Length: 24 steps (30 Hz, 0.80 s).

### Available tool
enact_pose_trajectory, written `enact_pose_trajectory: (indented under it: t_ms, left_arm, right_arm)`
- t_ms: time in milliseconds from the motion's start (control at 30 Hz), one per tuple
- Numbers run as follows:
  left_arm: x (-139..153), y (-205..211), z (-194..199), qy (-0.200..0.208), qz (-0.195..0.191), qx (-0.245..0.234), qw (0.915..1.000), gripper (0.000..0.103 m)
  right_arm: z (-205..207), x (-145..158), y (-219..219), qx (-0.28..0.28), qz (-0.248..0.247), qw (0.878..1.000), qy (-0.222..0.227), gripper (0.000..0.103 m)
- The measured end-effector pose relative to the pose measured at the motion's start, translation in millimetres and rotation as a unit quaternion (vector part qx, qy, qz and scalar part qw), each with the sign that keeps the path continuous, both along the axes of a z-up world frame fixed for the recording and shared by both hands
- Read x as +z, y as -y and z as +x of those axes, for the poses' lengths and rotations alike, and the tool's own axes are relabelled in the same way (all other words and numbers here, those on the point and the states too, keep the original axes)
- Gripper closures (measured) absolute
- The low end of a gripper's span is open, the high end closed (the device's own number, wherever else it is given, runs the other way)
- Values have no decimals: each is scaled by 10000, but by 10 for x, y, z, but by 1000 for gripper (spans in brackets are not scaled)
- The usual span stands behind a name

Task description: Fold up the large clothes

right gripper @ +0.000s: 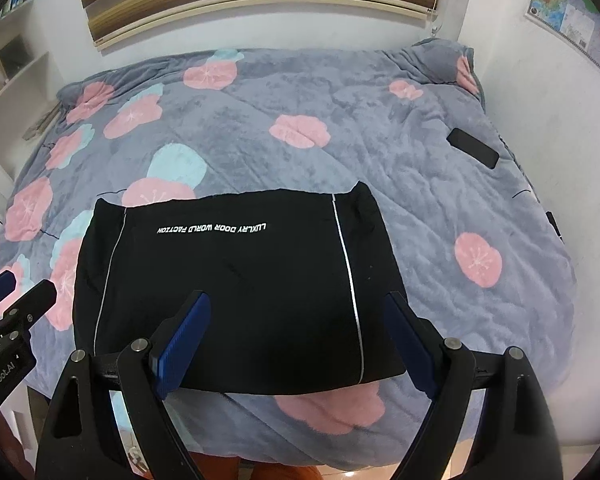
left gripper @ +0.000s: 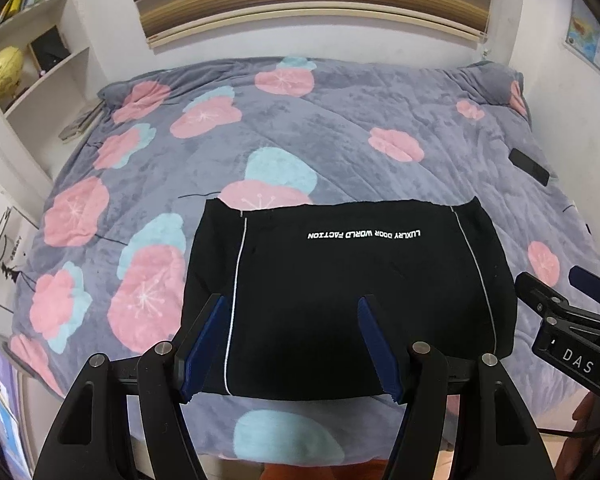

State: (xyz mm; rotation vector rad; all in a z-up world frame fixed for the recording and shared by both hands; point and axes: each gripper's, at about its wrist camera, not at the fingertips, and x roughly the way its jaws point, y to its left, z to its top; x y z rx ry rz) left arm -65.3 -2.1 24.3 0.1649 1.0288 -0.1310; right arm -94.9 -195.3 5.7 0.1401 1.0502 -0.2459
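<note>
A black garment point(left gripper: 340, 300) with thin white stripes and white lettering lies folded into a flat rectangle near the front edge of the bed; it also shows in the right wrist view point(right gripper: 236, 292). My left gripper point(left gripper: 292, 308) is open and empty, raised over the garment's near left part. My right gripper point(right gripper: 298, 304) is open and empty, raised over its near right part. The right gripper shows at the right edge of the left wrist view point(left gripper: 560, 300). The left gripper shows at the left edge of the right wrist view point(right gripper: 20, 292).
The bed is covered by a grey blanket point(left gripper: 320, 120) with pink and blue flowers. A black phone point(left gripper: 529, 166) lies near the bed's right edge, also in the right wrist view point(right gripper: 473, 147). White shelves point(left gripper: 32, 52) stand left. A wall runs along the right.
</note>
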Motion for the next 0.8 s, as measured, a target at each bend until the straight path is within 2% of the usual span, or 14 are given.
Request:
enact_pose_trajectory:
  t_ms: [800]
  left_arm:
    - [-97, -94, 67, -60, 62, -41, 10000, 34]
  right_arm:
    - [92, -166, -193, 199, 68, 9993, -305, 15]
